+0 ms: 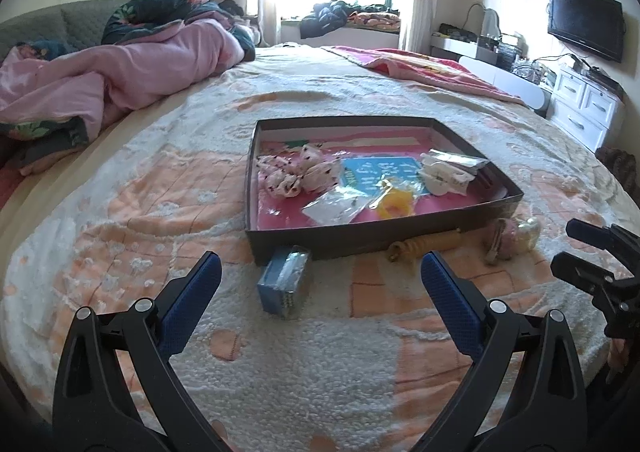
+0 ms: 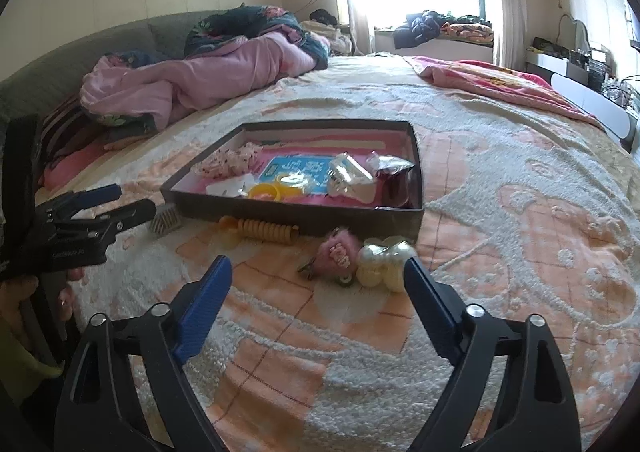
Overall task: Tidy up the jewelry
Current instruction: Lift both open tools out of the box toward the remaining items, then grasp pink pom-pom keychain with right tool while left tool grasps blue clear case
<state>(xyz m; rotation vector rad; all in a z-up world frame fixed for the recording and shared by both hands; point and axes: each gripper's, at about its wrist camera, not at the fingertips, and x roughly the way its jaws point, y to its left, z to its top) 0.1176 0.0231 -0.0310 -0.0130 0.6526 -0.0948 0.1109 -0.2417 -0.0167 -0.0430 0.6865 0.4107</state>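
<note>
A patterned bedspread [image 1: 160, 212] holds a shallow dark tray [image 1: 400, 236] of packeted jewelry. Before it lie a yellow coil tie [image 2: 262, 230], pink clip [image 2: 340, 250] and pearl bow [image 2: 384, 258]. The left gripper [image 1: 320, 276] and right gripper [image 2: 318, 278] hover released, holding nothing.

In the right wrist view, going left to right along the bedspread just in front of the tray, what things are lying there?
Small blue box → orange spiral hair tie → pink hair clip → pearl bow.
</note>
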